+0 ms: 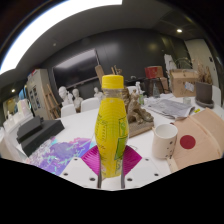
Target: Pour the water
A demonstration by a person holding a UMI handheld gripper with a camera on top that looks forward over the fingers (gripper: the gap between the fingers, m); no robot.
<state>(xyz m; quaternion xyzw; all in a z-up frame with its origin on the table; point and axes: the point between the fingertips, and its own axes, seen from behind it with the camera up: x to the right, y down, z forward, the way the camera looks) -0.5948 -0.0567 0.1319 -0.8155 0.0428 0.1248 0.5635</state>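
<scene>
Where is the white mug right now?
In the gripper view, the white mug stands on the white table, to the right of the yellow-capped bottle held between the hand-held gripper's fingers.

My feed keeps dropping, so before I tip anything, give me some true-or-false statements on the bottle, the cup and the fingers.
1. The bottle has a yellow cap. True.
2. The bottle lies on its side. False: it stands upright between the fingers.
3. A white cup stands beside the bottle. True.
4. The cup hangs from the fingers. False: it rests on the table, apart from them.
5. The bottle holds yellow liquid. True.
</scene>
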